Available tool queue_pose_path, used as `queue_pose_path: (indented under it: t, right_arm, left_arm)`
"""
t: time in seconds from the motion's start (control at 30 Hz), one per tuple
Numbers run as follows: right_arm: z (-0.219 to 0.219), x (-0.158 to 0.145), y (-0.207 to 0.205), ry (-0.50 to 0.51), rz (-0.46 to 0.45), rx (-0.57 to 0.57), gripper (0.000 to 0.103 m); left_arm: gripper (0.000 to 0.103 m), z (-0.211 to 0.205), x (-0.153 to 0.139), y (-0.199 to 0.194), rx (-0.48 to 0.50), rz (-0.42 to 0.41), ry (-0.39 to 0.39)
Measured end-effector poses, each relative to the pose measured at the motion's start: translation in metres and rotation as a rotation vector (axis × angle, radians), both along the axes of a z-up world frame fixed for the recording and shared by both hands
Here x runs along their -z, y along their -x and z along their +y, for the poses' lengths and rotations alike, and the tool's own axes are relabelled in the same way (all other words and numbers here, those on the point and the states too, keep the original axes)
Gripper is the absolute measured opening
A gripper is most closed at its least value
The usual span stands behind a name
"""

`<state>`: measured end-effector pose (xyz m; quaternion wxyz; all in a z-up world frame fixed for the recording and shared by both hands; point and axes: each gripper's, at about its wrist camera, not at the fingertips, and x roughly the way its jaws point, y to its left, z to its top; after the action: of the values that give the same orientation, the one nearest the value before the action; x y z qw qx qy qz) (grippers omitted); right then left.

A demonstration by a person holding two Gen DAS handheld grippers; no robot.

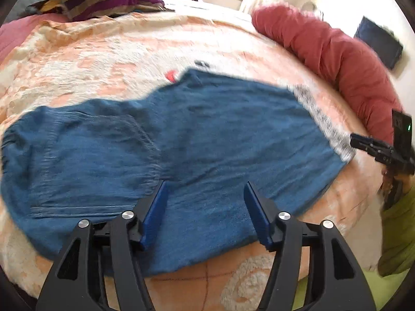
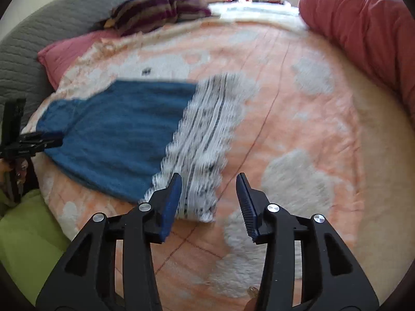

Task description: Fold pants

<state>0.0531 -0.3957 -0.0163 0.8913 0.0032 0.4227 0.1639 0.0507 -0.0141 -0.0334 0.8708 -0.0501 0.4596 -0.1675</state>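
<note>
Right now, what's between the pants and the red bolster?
Only bare peach-and-white bedspread. In the right wrist view it runs from the pants' patterned cuff to the red bolster.

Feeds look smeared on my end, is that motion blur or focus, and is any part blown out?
Left wrist view: the blue pants are streaked with motion blur, while the left tongs stay sharp; the window area top right is blown out. Right wrist view: the white lace hem is smeared, the right tongs crisp.
</note>
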Motion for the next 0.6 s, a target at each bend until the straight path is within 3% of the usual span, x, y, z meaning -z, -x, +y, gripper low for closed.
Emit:
queue_pose_path:
  t: [0.07,0.17,0.33,0.47,0.6]
  right_arm:
    - [0.003,-0.012,0.0,-0.006,-0.053,-0.001,0.054]
    - [0.024,-0.022,-0.008,-0.012,-0.105,-0.045,0.059]
    - [0.089,-0.013,-0.029,-0.024,-0.093,-0.2,0.063]
    - [0.146,-0.005,-0.041,0.028,-0.084,-0.322,0.065]
    - [0.191,-0.002,-0.054,0.056,-0.075,-0.407,0.069]
  left_arm:
    - [0.06,0.013,-0.012,0.004,-0.043,-0.031,0.008]
    - [0.061,0.038,-0.033,0.01,-0.128,-0.091,-0.017]
    - [0.061,0.069,-0.042,0.005,-0.233,-0.092,-0.02]
    - [0.061,0.063,-0.046,-0.011,-0.223,-0.094,-0.023]
    - [0.061,0.039,-0.038,-0.045,-0.152,-0.057,-0.028]
